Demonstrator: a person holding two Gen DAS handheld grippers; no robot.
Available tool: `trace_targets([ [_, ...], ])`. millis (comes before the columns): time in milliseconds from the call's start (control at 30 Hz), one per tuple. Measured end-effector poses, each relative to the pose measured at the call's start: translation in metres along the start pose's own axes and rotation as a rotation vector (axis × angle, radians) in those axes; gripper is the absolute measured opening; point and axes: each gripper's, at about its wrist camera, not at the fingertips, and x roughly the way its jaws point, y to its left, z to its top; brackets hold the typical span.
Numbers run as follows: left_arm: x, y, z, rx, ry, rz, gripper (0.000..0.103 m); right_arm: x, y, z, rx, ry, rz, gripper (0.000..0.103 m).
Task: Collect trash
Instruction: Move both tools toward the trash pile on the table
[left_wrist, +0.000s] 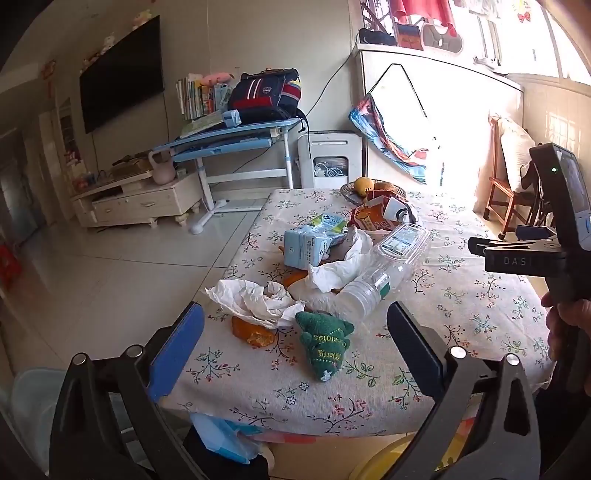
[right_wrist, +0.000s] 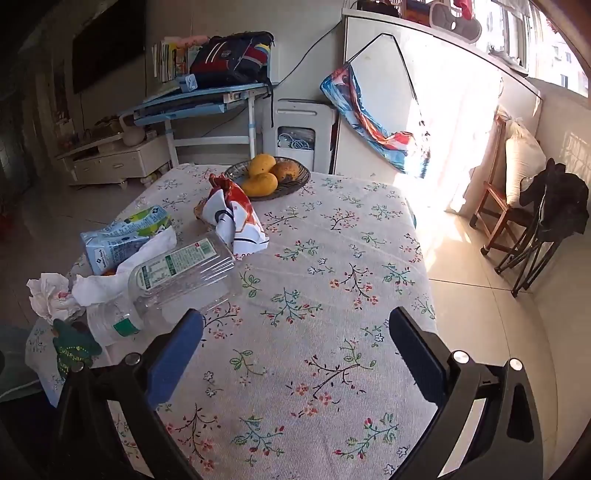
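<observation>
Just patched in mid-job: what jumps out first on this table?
A heap of trash crowds the left half of the floral table: a clear plastic bottle on its side, crumpled tissues, a crushed blue milk carton and a red-and-white wrapper. A green plush toy lies at the near edge, and a bowl of mangoes sits at the far end. Both grippers hang open and empty.

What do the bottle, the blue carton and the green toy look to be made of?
Bottle: clear thin plastic, glossy; tablecloth shows through.
Blue carton: printed coated paperboard, creased, probably.
Green toy: fuzzy plush fabric with gold stitched lettering.
</observation>
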Motion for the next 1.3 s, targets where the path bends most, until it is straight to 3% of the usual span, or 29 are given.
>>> trace_targets([
  [167,-0.029,0.011,-0.011,-0.075,-0.028,-0.027,0.096,-0.052,0.012,-0.022,-0.013,-0.127,-0.07,0.097],
  [500,-0.055,-0.005,-0.029,-0.029,-0.033,-0.007,0.096,-0.104,0.028,-0.052,-0.038,-0.264,-0.022,0.097],
  [967,-0.051,-0.028,-0.03,0.03,-0.003,0.017,0.096,-0.109,0.029,-0.065,-0.009,-0.294,0.05,0.097],
  [1300,-0.049,-0.032,-0.03,0.043,0.002,0.021,0.096,-0.115,0.027,-0.061,-0.02,-0.282,0.05,0.097],
])
